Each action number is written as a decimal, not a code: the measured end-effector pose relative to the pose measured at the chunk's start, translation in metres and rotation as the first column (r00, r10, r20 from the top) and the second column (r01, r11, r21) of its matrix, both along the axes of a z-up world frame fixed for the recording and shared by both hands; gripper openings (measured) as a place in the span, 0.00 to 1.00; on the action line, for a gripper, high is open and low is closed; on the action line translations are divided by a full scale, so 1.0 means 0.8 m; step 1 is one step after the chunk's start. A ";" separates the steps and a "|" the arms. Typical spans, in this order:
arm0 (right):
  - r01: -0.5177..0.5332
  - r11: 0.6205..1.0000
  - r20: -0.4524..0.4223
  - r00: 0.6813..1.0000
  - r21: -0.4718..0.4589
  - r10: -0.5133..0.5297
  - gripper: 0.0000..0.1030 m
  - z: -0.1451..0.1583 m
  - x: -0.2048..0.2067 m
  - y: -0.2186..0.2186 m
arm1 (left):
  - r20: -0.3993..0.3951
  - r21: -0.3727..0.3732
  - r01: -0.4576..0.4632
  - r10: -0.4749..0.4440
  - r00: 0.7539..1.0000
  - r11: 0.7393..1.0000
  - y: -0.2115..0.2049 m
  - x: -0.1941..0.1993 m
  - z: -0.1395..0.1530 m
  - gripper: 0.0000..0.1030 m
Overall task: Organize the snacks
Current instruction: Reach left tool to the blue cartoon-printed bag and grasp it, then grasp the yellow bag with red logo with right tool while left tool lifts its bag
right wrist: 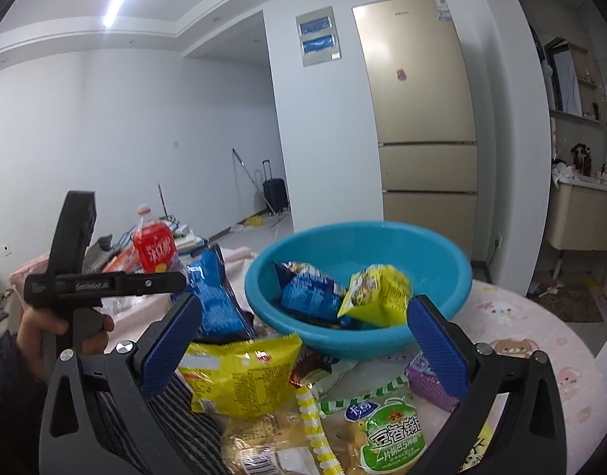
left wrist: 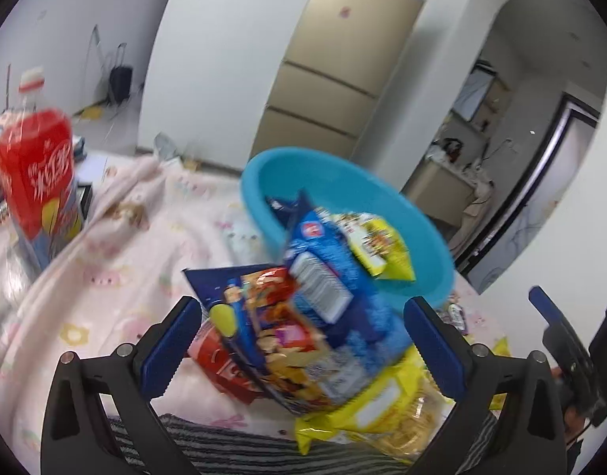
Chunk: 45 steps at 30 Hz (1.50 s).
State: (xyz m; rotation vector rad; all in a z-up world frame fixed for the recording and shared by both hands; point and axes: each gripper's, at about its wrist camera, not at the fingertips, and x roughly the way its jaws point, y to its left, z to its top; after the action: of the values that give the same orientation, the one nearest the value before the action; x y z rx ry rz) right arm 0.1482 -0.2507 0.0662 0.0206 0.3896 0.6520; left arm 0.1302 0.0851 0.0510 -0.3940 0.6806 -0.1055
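Note:
A blue basin point(right wrist: 382, 245) stands on the pink-clothed table and holds a blue packet point(right wrist: 311, 297) and a yellow packet point(right wrist: 376, 293). My right gripper point(right wrist: 303, 348) hangs open just before it, above a yellow packet point(right wrist: 240, 372) and a green-and-white packet point(right wrist: 382, 431). My left gripper point(left wrist: 303, 340) is open too, its fingers either side of a heap: a blue packet point(left wrist: 343, 304), a chips bag point(left wrist: 279, 340), a red packet point(left wrist: 220, 360) and a yellow packet point(left wrist: 374, 403). The basin point(left wrist: 323, 174) lies beyond the heap. A hand point(right wrist: 66, 328) holds the left gripper point(right wrist: 105, 281).
A red-labelled bottle point(left wrist: 34, 166) stands at the table's left among books and clutter. A purple packet point(right wrist: 426, 380) lies right of the pile. Striped cloth point(right wrist: 177, 407) covers the near edge. A gold fridge point(right wrist: 422, 118) stands behind the table, and the pink cloth point(right wrist: 521, 336) extends right.

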 end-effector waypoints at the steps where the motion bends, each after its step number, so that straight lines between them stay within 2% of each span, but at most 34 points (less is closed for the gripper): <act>1: -0.002 1.000 -0.012 1.000 0.000 0.002 1.00 -0.004 0.003 0.000 | -0.014 -0.014 -0.006 0.006 1.000 1.000 0.002 0.004 -0.003 1.00; 7: -0.001 1.000 -0.074 0.997 0.003 0.001 1.00 -0.026 0.015 -0.004 | -0.079 -0.126 -0.009 -0.001 0.997 0.992 0.007 0.029 -0.021 1.00; 14: -0.006 1.000 -0.109 0.994 0.017 0.007 1.00 -0.039 0.016 -0.006 | -0.091 -0.109 -0.010 0.000 0.996 0.994 -0.005 0.047 -0.033 1.00; 18: -0.012 1.000 -0.114 0.993 -0.005 0.011 1.00 -0.044 0.015 0.003 | -0.063 -0.098 -0.006 -0.001 0.998 0.995 -0.006 0.046 -0.034 1.00; 21: -0.022 0.999 -0.114 0.993 -0.025 0.019 1.00 -0.046 0.012 0.010 | -0.038 -0.080 -0.009 0.006 0.999 0.997 -0.005 0.040 -0.035 0.91; 26: -0.040 0.998 -0.130 0.991 -0.043 0.034 1.00 -0.055 0.015 0.018 | 0.021 -0.136 0.015 -0.013 1.000 0.991 0.001 0.027 -0.028 0.73; 29: -0.069 0.997 -0.163 0.985 -0.038 0.062 1.00 -0.061 0.019 0.025 | 0.059 -0.148 0.035 -0.026 0.998 0.988 0.003 0.020 -0.023 0.70; 32: -0.149 0.988 -0.204 0.969 -0.033 0.140 1.00 -0.065 0.021 0.040 | 0.105 -0.162 0.042 -0.025 0.994 0.986 0.007 0.009 -0.016 0.70; 35: -0.205 0.976 -0.257 0.950 -0.077 0.179 1.00 -0.073 0.024 0.065 | 0.150 -0.195 0.033 -0.003 0.989 0.980 0.018 -0.004 -0.007 0.70; 39: -0.250 0.950 -0.321 0.930 -0.185 0.182 1.00 -0.089 0.023 0.105 | 0.184 -0.224 0.008 0.034 0.982 0.975 0.035 -0.017 -0.001 0.70; 45: -0.261 0.919 -0.330 0.931 -0.296 0.158 1.00 -0.101 0.019 0.148 | 0.186 -0.247 -0.013 0.061 0.981 0.969 0.047 -0.025 -0.001 0.70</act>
State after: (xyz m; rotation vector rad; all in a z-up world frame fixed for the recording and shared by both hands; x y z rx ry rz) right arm 0.1635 -0.1320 -0.0145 -0.2553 0.8034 0.7927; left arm 0.1105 0.1226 0.0505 -0.6257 0.4688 -0.1910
